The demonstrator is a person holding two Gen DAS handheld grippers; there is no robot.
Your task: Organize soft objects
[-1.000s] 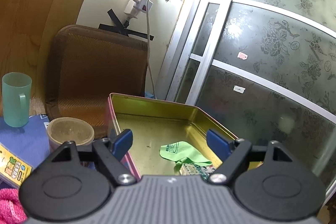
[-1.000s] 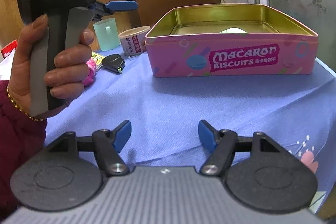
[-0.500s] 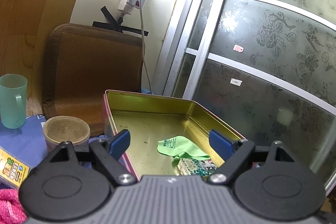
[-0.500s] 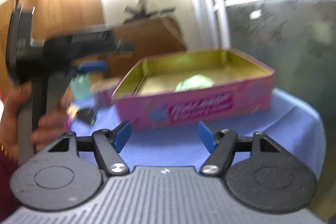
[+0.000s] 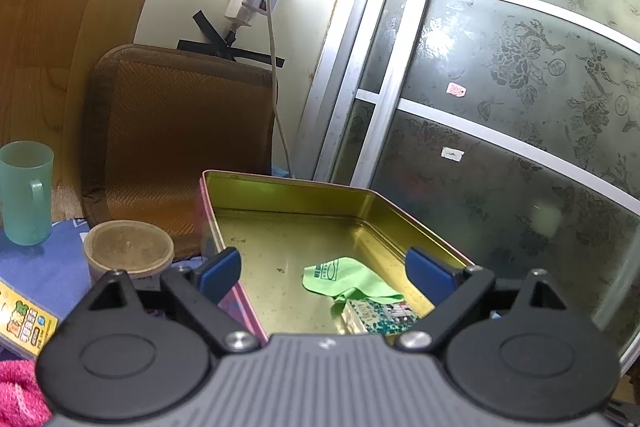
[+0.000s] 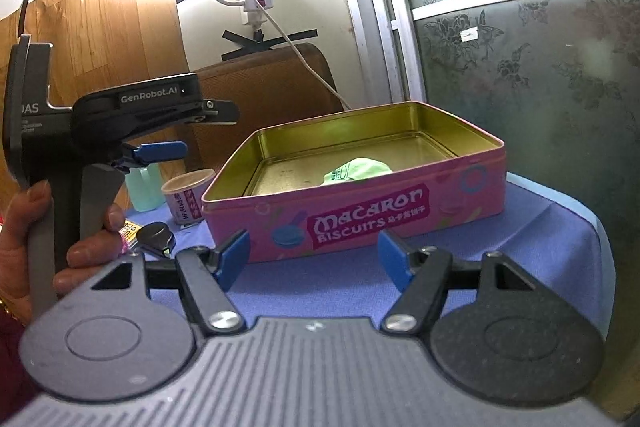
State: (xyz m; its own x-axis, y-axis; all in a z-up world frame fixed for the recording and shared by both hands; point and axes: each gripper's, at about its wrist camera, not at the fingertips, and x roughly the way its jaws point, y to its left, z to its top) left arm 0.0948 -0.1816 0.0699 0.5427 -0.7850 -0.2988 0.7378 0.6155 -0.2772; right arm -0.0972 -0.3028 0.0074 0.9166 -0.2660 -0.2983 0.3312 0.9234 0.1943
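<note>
A pink Macaron Biscuits tin (image 6: 460, 195) with a gold inside (image 5: 280, 227) stands on the blue cloth. A green cloth (image 5: 344, 279) lies in it on a small patterned packet (image 5: 380, 313); the cloth also shows in the right wrist view (image 6: 356, 171). My left gripper (image 5: 324, 273) is open and empty, held above the tin's near left corner. It also shows from the side in the right wrist view (image 6: 160, 151). My right gripper (image 6: 314, 253) is open and empty, raised in front of the tin. A pink fuzzy cloth (image 5: 18, 391) lies at the lower left.
A paper cup (image 5: 128, 247), a teal mug (image 5: 26, 191) and a yellow card pack (image 5: 24, 319) stand left of the tin. A black key fob (image 6: 156, 237) lies by the cup. A brown cushion (image 5: 176, 131) leans on the wall. A glass door (image 5: 520, 147) stands right.
My right gripper has lifted and tilted up, so the tin's inside now shows. My left gripper has drifted slightly. Both stay open.
</note>
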